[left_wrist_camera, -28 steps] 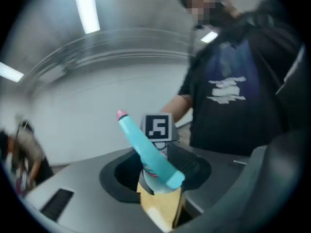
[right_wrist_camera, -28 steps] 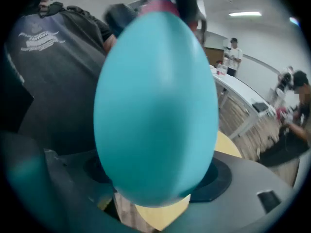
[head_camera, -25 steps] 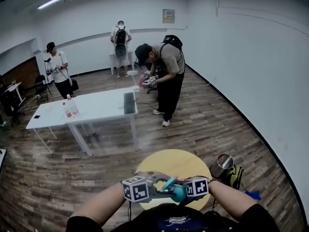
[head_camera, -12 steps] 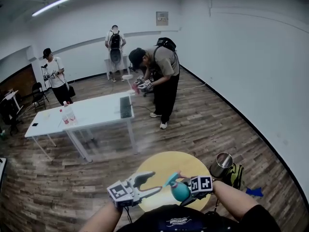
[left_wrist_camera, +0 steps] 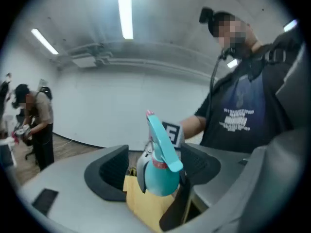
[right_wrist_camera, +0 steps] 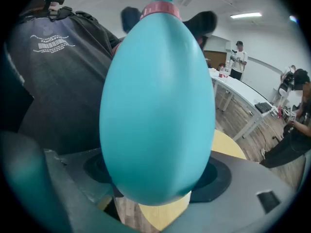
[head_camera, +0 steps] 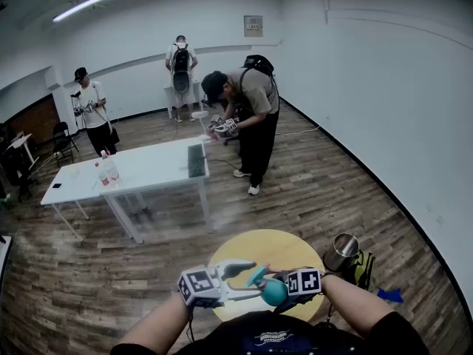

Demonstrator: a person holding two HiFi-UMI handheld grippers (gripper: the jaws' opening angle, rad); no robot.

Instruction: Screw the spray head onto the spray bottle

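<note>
A teal egg-shaped spray bottle [head_camera: 274, 293] hangs in front of my chest, and my right gripper [head_camera: 287, 296] is shut on its body. In the right gripper view the bottle [right_wrist_camera: 158, 106] fills the picture between the right gripper's [right_wrist_camera: 155, 181] jaws. A teal spray head [left_wrist_camera: 163, 141] with a pink collar sits on the bottle's neck. My left gripper [head_camera: 251, 278] comes in from the left. Its jaws have just been opening and now stand wide on either side of the spray head [head_camera: 259, 274], with the pads apart from it. In its own view the left gripper [left_wrist_camera: 154, 171] frames the bottle [left_wrist_camera: 160, 181].
Below the grippers is a round yellow table [head_camera: 275, 247]. A metal can [head_camera: 341, 251] and a dark bag [head_camera: 362, 269] stand on the wood floor to its right. Farther off are a white table [head_camera: 140, 167] and three people.
My left gripper let go of the spray head, drew back to the left and rolled. It has come back with its jaws wide around the head. The right gripper and bottle stayed put.
</note>
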